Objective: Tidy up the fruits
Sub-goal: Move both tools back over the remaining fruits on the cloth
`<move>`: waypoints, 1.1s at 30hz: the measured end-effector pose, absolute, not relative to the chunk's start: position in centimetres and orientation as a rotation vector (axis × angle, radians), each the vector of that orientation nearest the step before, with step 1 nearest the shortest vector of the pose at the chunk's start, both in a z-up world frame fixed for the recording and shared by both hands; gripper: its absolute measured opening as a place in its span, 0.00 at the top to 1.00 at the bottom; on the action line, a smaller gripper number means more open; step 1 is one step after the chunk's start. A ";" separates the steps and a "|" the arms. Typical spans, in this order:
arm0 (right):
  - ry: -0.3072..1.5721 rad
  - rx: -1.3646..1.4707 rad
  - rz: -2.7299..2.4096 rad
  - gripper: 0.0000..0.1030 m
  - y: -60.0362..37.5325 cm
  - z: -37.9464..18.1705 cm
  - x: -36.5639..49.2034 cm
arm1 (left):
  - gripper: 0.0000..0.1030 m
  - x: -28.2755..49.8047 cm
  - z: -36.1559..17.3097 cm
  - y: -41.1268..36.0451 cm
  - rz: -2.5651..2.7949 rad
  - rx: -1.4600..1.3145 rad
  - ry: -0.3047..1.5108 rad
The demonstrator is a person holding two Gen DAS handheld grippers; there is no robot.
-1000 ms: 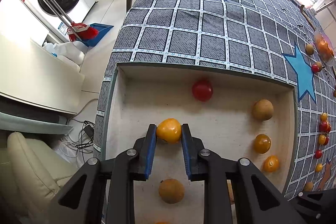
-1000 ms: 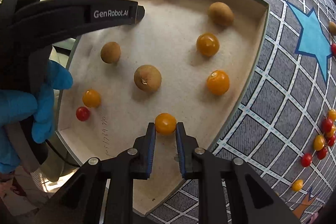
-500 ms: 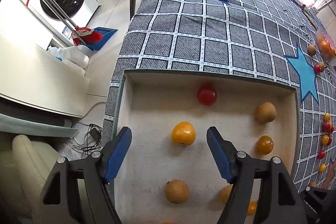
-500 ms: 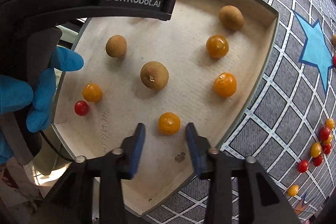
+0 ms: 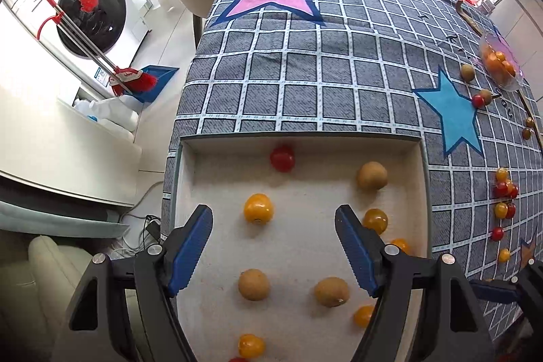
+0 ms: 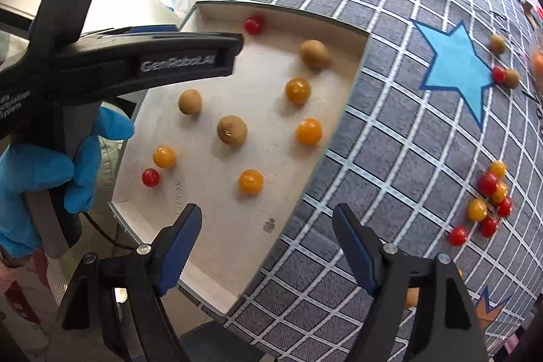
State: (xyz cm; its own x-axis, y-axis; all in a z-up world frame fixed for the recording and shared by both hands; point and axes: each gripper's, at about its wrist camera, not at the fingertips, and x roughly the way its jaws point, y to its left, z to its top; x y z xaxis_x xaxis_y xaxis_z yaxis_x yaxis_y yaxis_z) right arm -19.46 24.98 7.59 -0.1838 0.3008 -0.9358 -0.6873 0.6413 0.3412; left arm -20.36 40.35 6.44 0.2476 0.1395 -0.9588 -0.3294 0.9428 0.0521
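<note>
fruit sorting stands between placements: both tools are spread wide and hold nothing. the left tool (image 5: 273, 246) hangs over the shallow tray (image 5: 305, 138), with a yellow cherry tomato (image 5: 258, 208) lying free on the tray floor ahead of its blue fingers (image 5: 190, 246). the right tool (image 6: 266, 246) sits over the near right rim of the tray (image 6: 353, 97), and another yellow cherry tomato (image 6: 250, 181) rests loose on the floor just ahead of it. in the tray lie yellow tomatoes, a red cherry tomato (image 5: 282, 157) close to the far wall, and brown round fruits (image 5: 372, 175), likely longans, all well apart from one another.

the next move, as i judge it, is to fetch more fruit from the cluster of red and yellow tomatoes (image 6: 488, 202) on the checked tablecloth (image 6: 390, 141) to the right of the tray. the right tool is nearer that cluster and would need to swing right and come down over one small fruit without nudging its touching neighbours.

the tray walls are low but raised, so any tool leaving must lift over the rim. the cloth beyond the tray's far wall is open; the table edge falls away on the left, near the gloved hand (image 6: 51, 172), so loose round fruit could roll off there.
</note>
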 end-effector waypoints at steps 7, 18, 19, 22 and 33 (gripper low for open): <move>1.561 -0.261 0.759 0.20 17.8 6.5 -17.0 | 0.26 -20.0 7.6 36.3 0.242 -0.132 1.293; 1.601 -0.134 0.554 0.20 9.8 5.5 -14.9 | 0.26 -19.4 9.3 30.0 0.129 -0.082 1.294; 1.603 -0.126 0.541 0.20 9.2 5.3 -14.7 | 0.26 -19.4 9.3 29.6 0.120 -0.077 1.295; 1.602 -0.119 0.510 0.20 7.7 5.0 -14.0 | 0.26 -19.4 9.6 28.2 0.097 -0.062 1.294; 1.617 -0.064 0.444 0.20 2.9 3.9 -12.0 | 0.26 -22.5 8.1 21.9 -0.044 -0.041 1.341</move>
State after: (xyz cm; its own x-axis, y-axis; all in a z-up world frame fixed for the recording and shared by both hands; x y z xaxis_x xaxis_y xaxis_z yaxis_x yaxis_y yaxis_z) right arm -11.96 2.88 3.93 -0.1055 0.2223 -0.9693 -0.3036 0.9209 0.2443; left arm -22.45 21.92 8.12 0.2275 -0.0555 -0.9722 0.0086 0.9984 -0.0550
